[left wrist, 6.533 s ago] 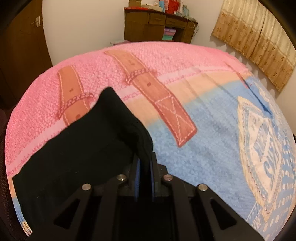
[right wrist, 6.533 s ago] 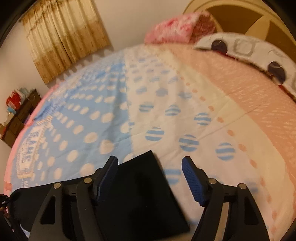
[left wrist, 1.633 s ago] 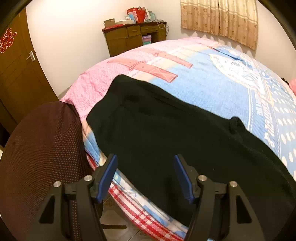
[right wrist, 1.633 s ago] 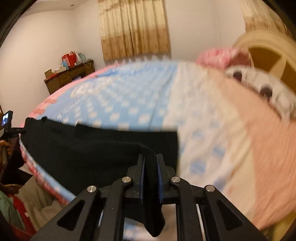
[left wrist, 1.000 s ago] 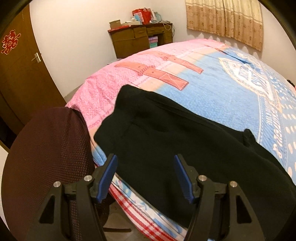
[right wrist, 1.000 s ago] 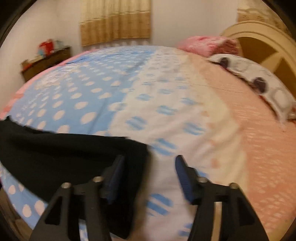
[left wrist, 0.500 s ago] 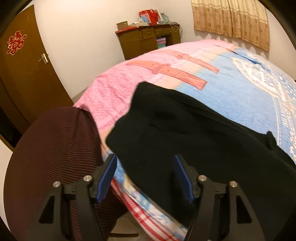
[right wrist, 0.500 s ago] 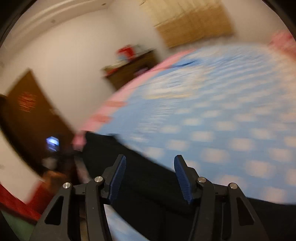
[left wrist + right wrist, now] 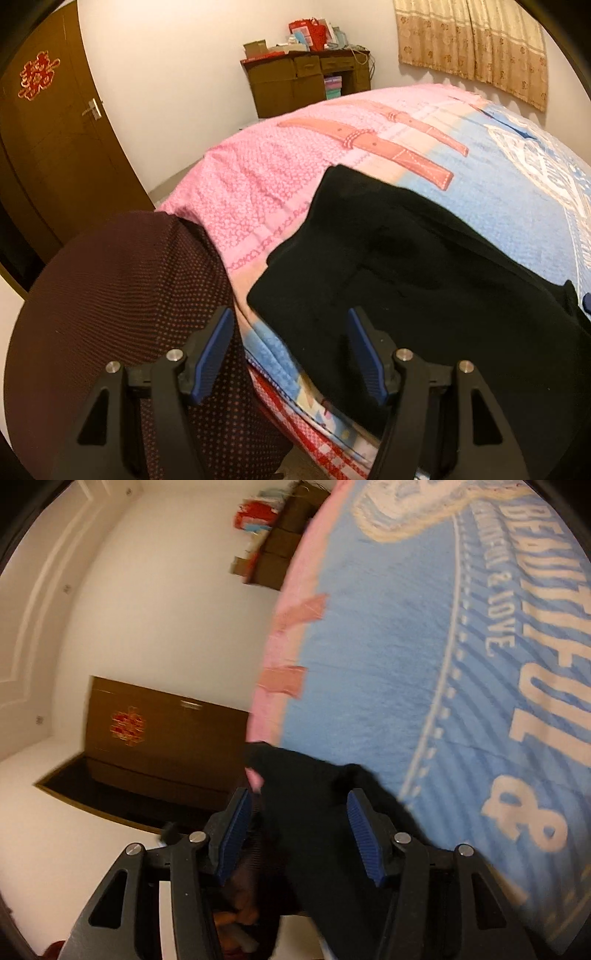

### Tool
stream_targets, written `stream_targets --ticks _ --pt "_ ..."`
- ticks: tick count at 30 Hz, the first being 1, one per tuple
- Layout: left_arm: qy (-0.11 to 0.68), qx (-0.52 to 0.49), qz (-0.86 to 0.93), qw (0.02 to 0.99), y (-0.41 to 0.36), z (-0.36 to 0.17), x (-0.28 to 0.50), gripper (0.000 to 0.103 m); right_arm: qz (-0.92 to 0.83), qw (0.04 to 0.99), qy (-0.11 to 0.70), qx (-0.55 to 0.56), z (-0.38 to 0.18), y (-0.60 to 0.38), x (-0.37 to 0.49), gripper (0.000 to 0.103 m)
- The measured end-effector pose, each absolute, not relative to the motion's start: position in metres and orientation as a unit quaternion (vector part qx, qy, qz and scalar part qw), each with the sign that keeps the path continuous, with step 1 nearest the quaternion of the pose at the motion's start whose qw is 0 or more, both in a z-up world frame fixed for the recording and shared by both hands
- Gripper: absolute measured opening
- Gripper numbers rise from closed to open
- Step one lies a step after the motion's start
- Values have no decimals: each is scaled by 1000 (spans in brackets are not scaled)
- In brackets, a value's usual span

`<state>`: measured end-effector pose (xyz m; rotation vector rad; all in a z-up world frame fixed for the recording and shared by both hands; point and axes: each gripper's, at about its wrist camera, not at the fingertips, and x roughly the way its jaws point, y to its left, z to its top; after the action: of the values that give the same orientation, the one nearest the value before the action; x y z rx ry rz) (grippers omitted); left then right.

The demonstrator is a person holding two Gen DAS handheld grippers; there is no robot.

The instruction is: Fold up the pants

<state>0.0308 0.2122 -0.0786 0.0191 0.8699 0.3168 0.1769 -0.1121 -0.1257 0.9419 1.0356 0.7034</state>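
pants: the black pants point(image 9: 424, 266) are lying spread out along the near edge of the bed point(image 9: 266, 184), one end bunched up a bit over the pink part of the cover, and the fabric is running off toward the right side of the left wrist view.
left gripper: the left gripper point(image 9: 291, 350) is hovering over the bed edge with its blue fingers point(image 9: 214, 350) standing wide apart, nothing pinched. The right finger is sitting over the black fabric, the left one over a dark red dotted chair back point(image 9: 122, 295).
right gripper: the right gripper point(image 9: 299, 834) is tilted hard sideways in its own view and its jaws are closing in, with a fold of the pants point(image 9: 314, 812) sitting between the fingers point(image 9: 364, 834), but the pads aren't pressing on it, there's a gap on both sides.
bed cover: blue with big cream lettering point(image 9: 546, 635) on the right wrist side, pink with strap prints further off.
background: a brown door point(image 9: 48, 147) and a wooden desk point(image 9: 306, 81) are standing against the wall.
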Motion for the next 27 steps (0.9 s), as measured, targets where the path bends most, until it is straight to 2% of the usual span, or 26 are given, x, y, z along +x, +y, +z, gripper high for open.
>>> stream_targets --ticks 5,6,7,10,16,17,18,27 --pt "427 6 146 893 215 -85 36 66 324 698 486 414 -131 -91 188 50" --pt "427 6 146 892 215 -85 36 66 311 708 497 393 -130 -86 190 42" --pt "425 7 148 893 216 -85 36 66 299 717 508 371 -129 -81 191 40" --pt "419 14 156 895 217 -85 35 66 285 742 515 320 -123 -74 188 40" --pt "439 9 149 886 218 -92 39 66 262 766 509 294 -125 -54 198 40" --pt "442 10 146 885 218 -93 40 66 273 760 510 297 -126 -51 198 33" --pt "443 12 147 885 217 -93 39 67 282 758 512 290 -126 -47 199 5" --pt "442 15 151 884 217 -95 46 70 266 799 471 262 -108 -64 215 5"
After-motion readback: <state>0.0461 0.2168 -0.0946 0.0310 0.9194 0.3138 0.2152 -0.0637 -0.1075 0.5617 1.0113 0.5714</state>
